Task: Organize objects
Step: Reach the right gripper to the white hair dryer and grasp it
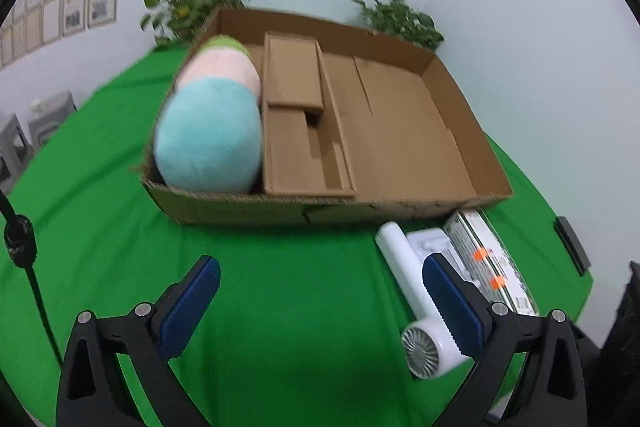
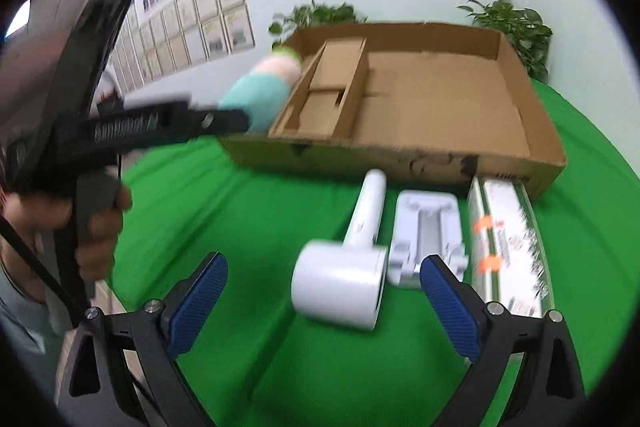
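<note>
Blue-padded fingers of the right gripper (image 2: 323,283) spread wide, holding nothing, above the green cloth (image 2: 248,211). Between the pads and just ahead lies a white handheld fan (image 2: 340,277), round head toward the camera, handle pointing away at the cardboard tray (image 2: 528,131). Just right of the fan sits a white plastic holder (image 2: 428,227), its near end beside the right pad. Further right, a long printed box (image 2: 508,239) with orange marks, far end touching the tray's front wall.

Left gripper (image 1: 320,291) also spread wide, empty, over bare cloth. Its right pad overlaps the fan in view; contact cannot be told. Straight ahead, the tray holds a plush roll (image 1: 208,123), blue, pink and green, in the left compartment, against a cardboard insert (image 1: 296,115). The large compartment right of the insert holds nothing. Two potted plants (image 1: 192,3) stand beyond the tray at the wall.
</note>
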`<state>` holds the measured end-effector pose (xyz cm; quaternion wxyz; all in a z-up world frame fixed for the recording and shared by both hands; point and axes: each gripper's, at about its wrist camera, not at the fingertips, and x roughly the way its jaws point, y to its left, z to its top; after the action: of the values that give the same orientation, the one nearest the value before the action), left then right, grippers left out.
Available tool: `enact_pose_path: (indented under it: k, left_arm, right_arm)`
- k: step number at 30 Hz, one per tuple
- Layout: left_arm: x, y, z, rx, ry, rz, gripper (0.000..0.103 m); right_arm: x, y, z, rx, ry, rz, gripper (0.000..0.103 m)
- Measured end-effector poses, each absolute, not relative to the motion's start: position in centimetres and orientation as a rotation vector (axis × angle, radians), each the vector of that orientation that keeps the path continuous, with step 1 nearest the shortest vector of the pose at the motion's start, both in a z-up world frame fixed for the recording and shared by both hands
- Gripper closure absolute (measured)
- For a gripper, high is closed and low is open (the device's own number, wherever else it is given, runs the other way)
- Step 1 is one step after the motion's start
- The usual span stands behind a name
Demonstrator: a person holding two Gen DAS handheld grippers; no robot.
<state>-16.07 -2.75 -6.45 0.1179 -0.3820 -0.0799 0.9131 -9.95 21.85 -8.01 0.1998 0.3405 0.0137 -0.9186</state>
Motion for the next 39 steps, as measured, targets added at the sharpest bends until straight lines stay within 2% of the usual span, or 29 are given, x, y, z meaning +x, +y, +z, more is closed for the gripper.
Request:
enact_pose_path:
  k: [7,8,9,11,12,17,24,25,27,32,34,36,38,39]
  left_arm:
    - [-17.5,-1.3,-8.8,-1.202,-0.286,2.542,0.001]
    - [-17.7,-1.2,-9.0,-1.203,-0.298,2.530,0.001]
    - [-17.8,-1.1,-9.1,-1.207,-0.307,2.527,0.001]
    - [-17.9,-0.8,-9.2,-1.219,-0.305,2.533,0.001]
    - [-17.9,-0.6,-9.2,-1.223,-0.295,2.536,0.001]
    - [-17.3,0.2,-8.5,-1.196,-0.278,2.467,0.003]
    - [-17.7,1.2,-10.0,-1.252,-0.419,2.267,0.005]
    - [-18.0,1.5,-10.3,-1.259,-0.433,2.236,0.005]
    - [-18.1,1.8,-10.6,-1.271,-0.464,2.199,0.005]
    - [-19.2,3.2,-11.9,-1.323,-0.524,2.105,0.018]
    - [-19.6,3.8,-12.6,-1.356,-0.527,2.070,0.030]
    - [-19.9,4.4,-13.2,-1.386,-0.515,2.045,0.037]
    - [-20.1,5.0,-13.8,-1.415,-0.498,2.032,0.043]
    - [-20.1,5.1,-14.0,-1.424,-0.498,2.015,0.047]
  right_arm:
    - [-12.0,21.7,-9.6,1.109,0.008,-2.584,0.011]
    - [-12.3,21.5,-9.6,1.113,0.020,-2.588,0.018]
    - [-12.5,21.3,-9.8,1.127,0.038,-2.593,0.036]
    - [-12.9,21.0,-10.4,1.171,0.069,-2.601,0.045]
    - [-12.8,21.0,-10.4,1.176,0.070,-2.611,0.046]
    - [-11.9,22.4,-9.7,1.192,-0.045,-2.589,0.047]
    - [-9.7,23.4,-9.8,1.198,-0.144,-2.505,0.043]
    - [-9.4,23.5,-9.5,1.174,-0.144,-2.507,0.041]
    - [-9.0,23.6,-9.1,1.133,-0.114,-2.542,0.023]
    - [-9.3,22.5,-9.7,1.165,-0.021,-2.521,0.019]
    - [-9.4,22.3,-10.0,1.170,-0.013,-2.524,0.019]
    - [-9.4,22.3,-10.3,1.174,-0.034,-2.541,0.019]
    - [-9.4,22.5,-10.4,1.176,-0.070,-2.556,0.022]
    - [-9.3,22.7,-10.4,1.179,-0.082,-2.562,0.027]
